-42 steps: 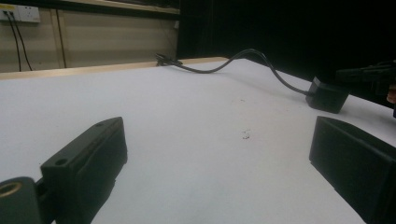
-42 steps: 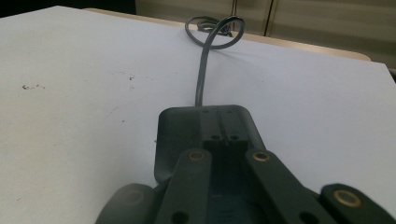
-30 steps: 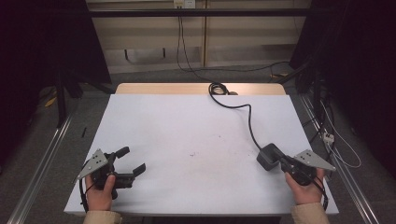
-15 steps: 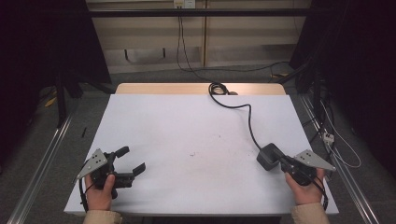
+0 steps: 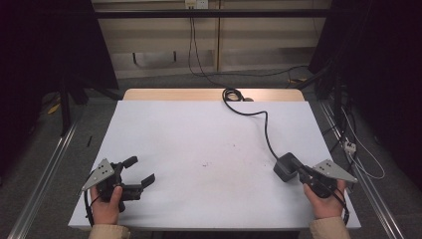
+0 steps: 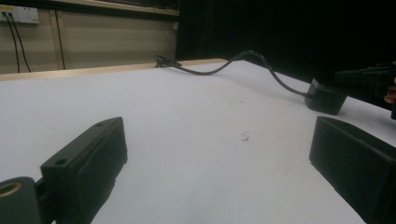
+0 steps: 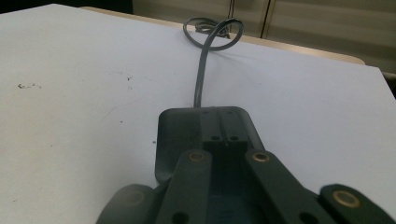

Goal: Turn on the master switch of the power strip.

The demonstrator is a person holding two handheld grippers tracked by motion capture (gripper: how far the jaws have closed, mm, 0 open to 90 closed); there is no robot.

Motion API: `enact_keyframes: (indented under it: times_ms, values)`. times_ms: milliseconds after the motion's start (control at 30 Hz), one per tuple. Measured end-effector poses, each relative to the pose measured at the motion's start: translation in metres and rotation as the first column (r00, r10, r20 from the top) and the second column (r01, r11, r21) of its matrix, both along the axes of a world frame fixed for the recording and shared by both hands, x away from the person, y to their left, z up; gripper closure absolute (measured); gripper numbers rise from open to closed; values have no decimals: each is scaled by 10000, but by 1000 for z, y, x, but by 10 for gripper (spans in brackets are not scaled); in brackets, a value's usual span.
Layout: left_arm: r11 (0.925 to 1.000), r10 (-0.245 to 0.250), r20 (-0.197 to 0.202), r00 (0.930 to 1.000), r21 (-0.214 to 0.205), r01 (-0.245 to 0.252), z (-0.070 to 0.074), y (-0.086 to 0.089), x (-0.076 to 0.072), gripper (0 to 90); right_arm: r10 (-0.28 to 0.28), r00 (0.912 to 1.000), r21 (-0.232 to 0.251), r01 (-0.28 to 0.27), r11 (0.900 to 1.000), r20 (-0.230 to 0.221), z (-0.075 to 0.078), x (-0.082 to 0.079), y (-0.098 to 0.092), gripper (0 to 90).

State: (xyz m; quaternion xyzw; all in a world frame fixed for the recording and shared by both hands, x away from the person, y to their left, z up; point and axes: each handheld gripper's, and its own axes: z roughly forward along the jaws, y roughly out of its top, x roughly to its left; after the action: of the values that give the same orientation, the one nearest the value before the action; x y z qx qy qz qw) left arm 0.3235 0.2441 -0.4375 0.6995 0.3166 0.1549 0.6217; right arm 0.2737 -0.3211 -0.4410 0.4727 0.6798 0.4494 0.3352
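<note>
Your right gripper (image 5: 297,167) has its jaws together, tips over the black adapter (image 5: 284,167), hiding whether they touch it. Its cable (image 5: 266,134) runs ahead, off the table (image 5: 174,134). Your left gripper (image 5: 140,172) gapes, nothing between.

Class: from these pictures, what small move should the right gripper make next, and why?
Probably lift a little. The right gripper has its jaws shut together over the adapter, resting on its top rather than gripping its sides, and it must rise before opening.

the right claw (image 7: 223,133) hides the adapter (image 7: 177,135) top (2 jaws overlapping it).
</note>
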Motion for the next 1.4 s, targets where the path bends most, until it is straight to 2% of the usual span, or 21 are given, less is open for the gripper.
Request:
enact_keyframes:
  times_ms: [633,900,1100,1233,1333,1400]
  values:
    - [10000,-42,18,10000,12,42,0,0,1,39,-25,10000,-45,25,10000,19,0,0,-1,900]
    - [10000,13,-29,10000,2,-13,-1,0,1,39,51,9998,287,-56,9996,177,3,0,-3,900]
    - [10000,22,-6,10000,-5,-22,0,0,1,39,151,9999,522,-154,9985,57,3,0,-1,900]
    - [10000,17,-15,10000,-36,-17,-1,0,1,39,235,9996,639,-243,9977,136,5,1,-2,900]
    - [10000,-8,-7,10000,-28,8,-1,-1,1,39,184,9998,682,-189,9975,93,5,1,-1,833]
    - [10000,-2,-17,10000,17,2,-1,0,1,39,222,9997,703,-228,9973,88,6,1,-1,831]
